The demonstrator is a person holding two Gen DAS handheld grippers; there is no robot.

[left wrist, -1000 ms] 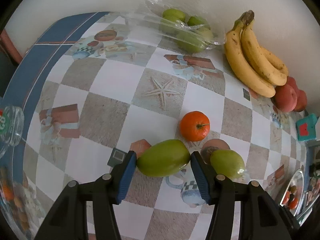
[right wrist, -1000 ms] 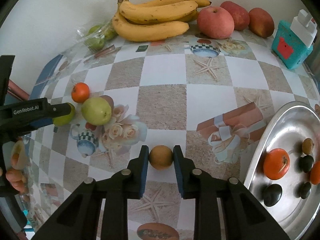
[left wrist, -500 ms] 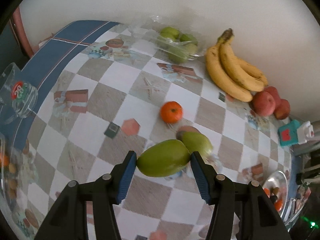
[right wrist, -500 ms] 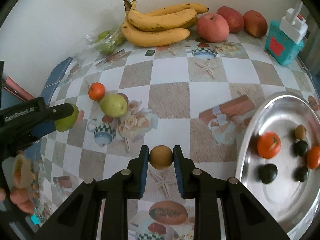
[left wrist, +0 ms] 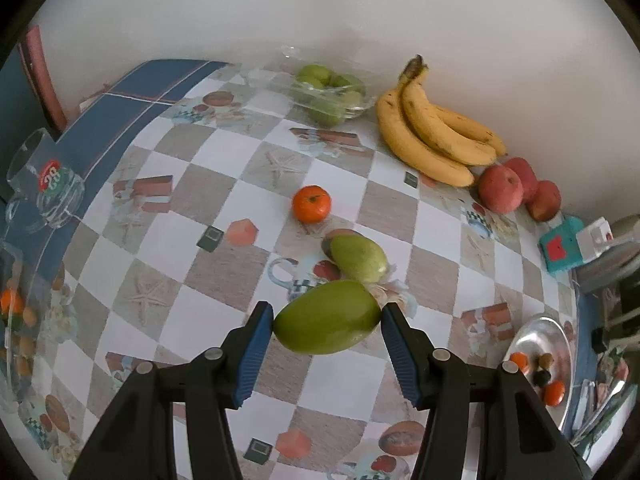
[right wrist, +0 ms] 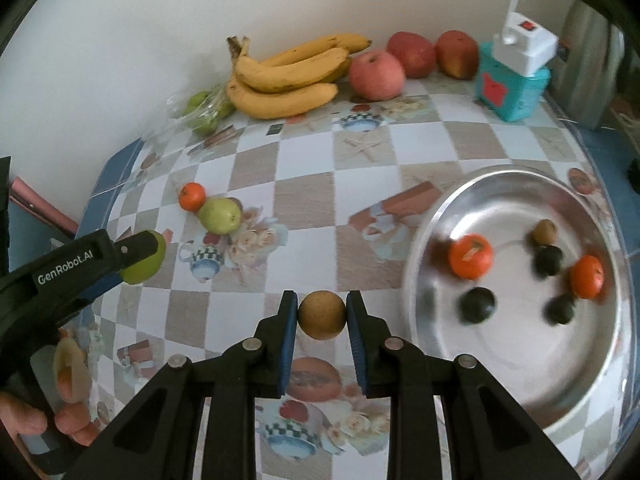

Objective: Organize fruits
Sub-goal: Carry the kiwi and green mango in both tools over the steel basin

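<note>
My left gripper (left wrist: 327, 322) is shut on a large green mango (left wrist: 326, 322) and holds it above the checkered tablecloth; it also shows at the left of the right wrist view (right wrist: 142, 258). My right gripper (right wrist: 322, 314) is shut on a small round brown fruit (right wrist: 322, 314), held above the table left of a steel plate (right wrist: 520, 396). The plate holds oranges (right wrist: 470, 256), dark fruits and a brown one. A green pear (left wrist: 358, 258) and an orange (left wrist: 311, 203) lie on the table beyond the mango.
Bananas (right wrist: 286, 76), red apples (right wrist: 376, 74) and a bag of green fruit (left wrist: 330, 92) line the back wall. A teal box with a white top (right wrist: 514, 80) stands at the back right. A glass mug (left wrist: 48, 180) stands at the left edge.
Both grippers have risen with their fruit, so the table looks farther away. The right gripper has shifted toward the steel plate, which now fills more of its view.
</note>
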